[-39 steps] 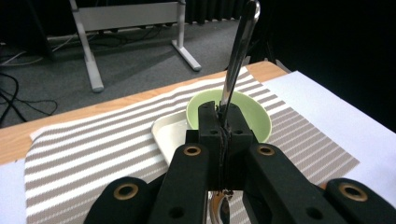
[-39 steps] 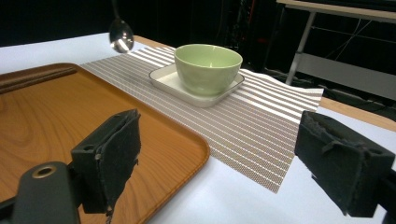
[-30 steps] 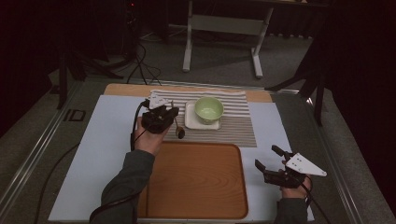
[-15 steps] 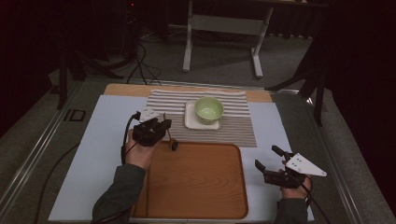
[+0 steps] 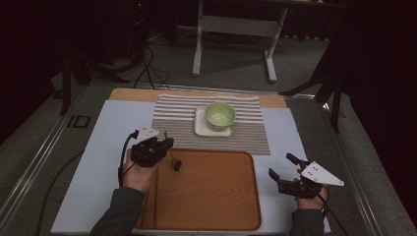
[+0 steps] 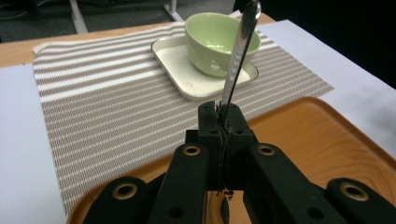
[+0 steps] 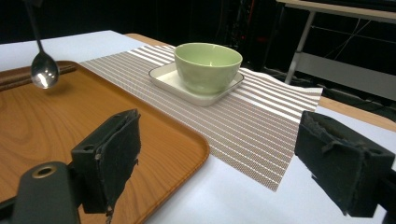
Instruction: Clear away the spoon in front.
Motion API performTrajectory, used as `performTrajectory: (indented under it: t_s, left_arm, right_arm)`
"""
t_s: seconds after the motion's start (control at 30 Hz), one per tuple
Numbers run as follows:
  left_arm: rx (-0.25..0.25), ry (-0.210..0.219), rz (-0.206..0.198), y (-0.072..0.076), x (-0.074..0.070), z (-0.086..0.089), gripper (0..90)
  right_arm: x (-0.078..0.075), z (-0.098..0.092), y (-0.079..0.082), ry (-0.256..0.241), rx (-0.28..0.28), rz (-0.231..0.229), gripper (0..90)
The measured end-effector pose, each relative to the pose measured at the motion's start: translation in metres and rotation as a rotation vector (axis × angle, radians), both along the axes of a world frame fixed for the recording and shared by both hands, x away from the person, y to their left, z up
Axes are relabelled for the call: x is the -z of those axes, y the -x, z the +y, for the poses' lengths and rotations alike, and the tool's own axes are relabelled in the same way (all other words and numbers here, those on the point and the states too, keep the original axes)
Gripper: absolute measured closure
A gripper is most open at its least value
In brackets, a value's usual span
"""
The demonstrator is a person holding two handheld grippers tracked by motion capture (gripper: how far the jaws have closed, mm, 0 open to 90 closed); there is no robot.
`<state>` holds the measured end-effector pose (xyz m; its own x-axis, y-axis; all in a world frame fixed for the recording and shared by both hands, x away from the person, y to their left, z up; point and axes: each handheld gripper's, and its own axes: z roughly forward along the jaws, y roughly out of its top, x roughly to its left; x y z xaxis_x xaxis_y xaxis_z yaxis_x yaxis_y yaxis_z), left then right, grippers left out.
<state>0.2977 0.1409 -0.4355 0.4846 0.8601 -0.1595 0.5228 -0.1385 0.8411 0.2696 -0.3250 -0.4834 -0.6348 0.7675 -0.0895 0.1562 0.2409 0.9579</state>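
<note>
Left gripper [image 5: 156, 149] fingers clenched on spoon [image 6: 237, 56] handle, pinched right at the fingertips. In the right gripper view the spoon bowl hangs just above the far-left corner of the wooden tray [image 5: 216, 206], apart from it. Right gripper [image 5: 285, 172] fingers spread wide, holding nothing, hovering over the surface [image 5: 103, 142] right of the tray. Green bowl [image 5: 220, 115] sits on the white dish [image 5: 200, 129].

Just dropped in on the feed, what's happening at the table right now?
The left gripper is shut on a metal spoon, holding it over the left part of the wooden tray. The right gripper is open, beside the tray's right edge. The green bowl sits on a square white plate on the striped placemat.
</note>
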Motion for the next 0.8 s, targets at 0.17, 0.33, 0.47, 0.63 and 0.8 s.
performTrajectory:
  t_s: [0.17,0.33,0.47,0.63,0.8]
  left_arm:
    - [0.006,0.006,0.013,0.01,0.002,0.004,89.3]
    - [0.019,0.017,0.022,0.02,0.003,0.008,89.2]
    - [0.043,0.022,0.049,0.027,0.004,0.01,89.2]
    - [0.058,0.027,0.064,0.033,0.005,0.012,89.2]
    - [0.063,0.031,0.084,0.039,0.008,0.013,89.1]
  right_arm:
    - [0.0,0.0,0.0,0.001,-0.001,0.0,13.9]
    - [0.0,0.0,0.0,0.003,-0.002,0.0,13.9]
    - [0.0,0.0,0.0,0.003,-0.002,-0.001,13.9]
    - [0.0,0.0,0.0,0.004,0.0,-0.002,13.9]
    - [0.0,0.0,0.0,0.005,0.002,-0.002,13.9]
